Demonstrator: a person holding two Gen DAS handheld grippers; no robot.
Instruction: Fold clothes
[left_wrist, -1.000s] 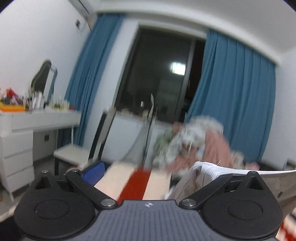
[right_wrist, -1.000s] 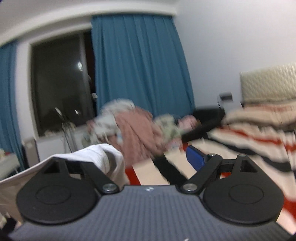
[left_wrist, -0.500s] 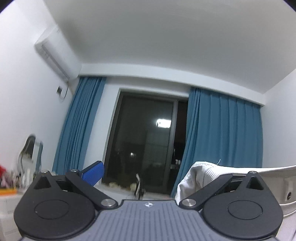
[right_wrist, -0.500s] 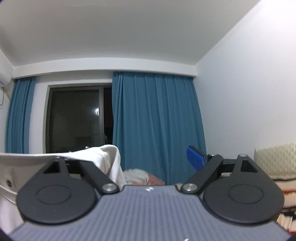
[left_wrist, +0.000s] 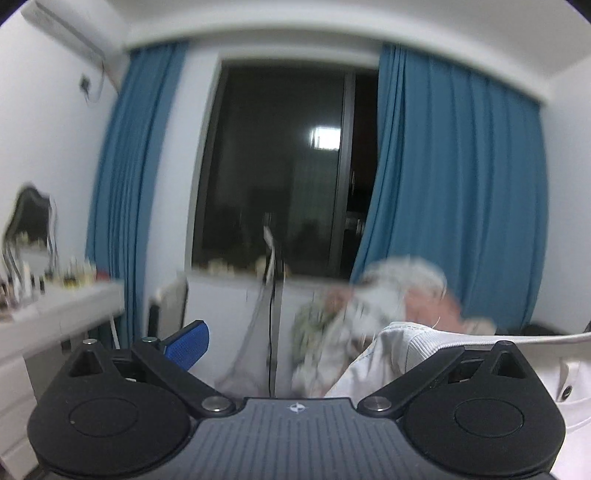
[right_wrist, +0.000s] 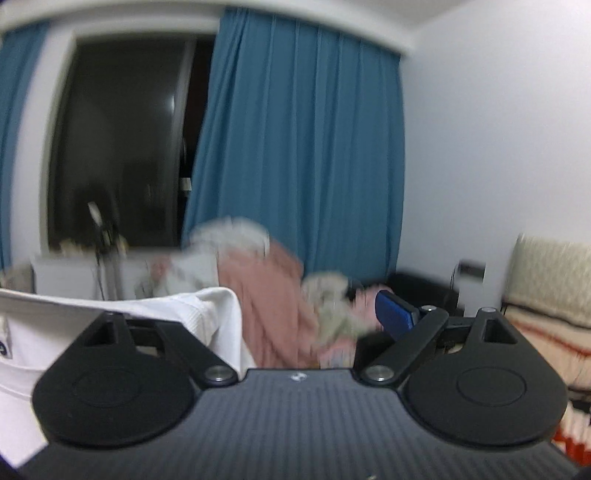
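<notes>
A white garment (left_wrist: 424, 347) is stretched taut between my two grippers. In the left wrist view it drapes over the right finger of my left gripper (left_wrist: 295, 347) and hides it, while the blue pad of the left finger (left_wrist: 186, 343) stands far off and bare. My right gripper (right_wrist: 299, 314) mirrors this. The white garment (right_wrist: 184, 314) covers its left finger, and the blue-padded right finger (right_wrist: 393, 314) is free. Both jaws stand wide apart. Both views are blurred by motion.
A heap of pink and pale clothes (right_wrist: 266, 288) lies ahead on the bed, whose striped cover (right_wrist: 546, 339) and headboard (right_wrist: 554, 269) show at the right. A white dressing table (left_wrist: 55, 310) and a chair (left_wrist: 170, 306) stand at the left. Blue curtains (left_wrist: 454, 192) flank a dark window.
Both grippers tilted up toward the ceiling half a second ago and have come back down level with the clothes heap. The white garment stays hung on the same fingers.
</notes>
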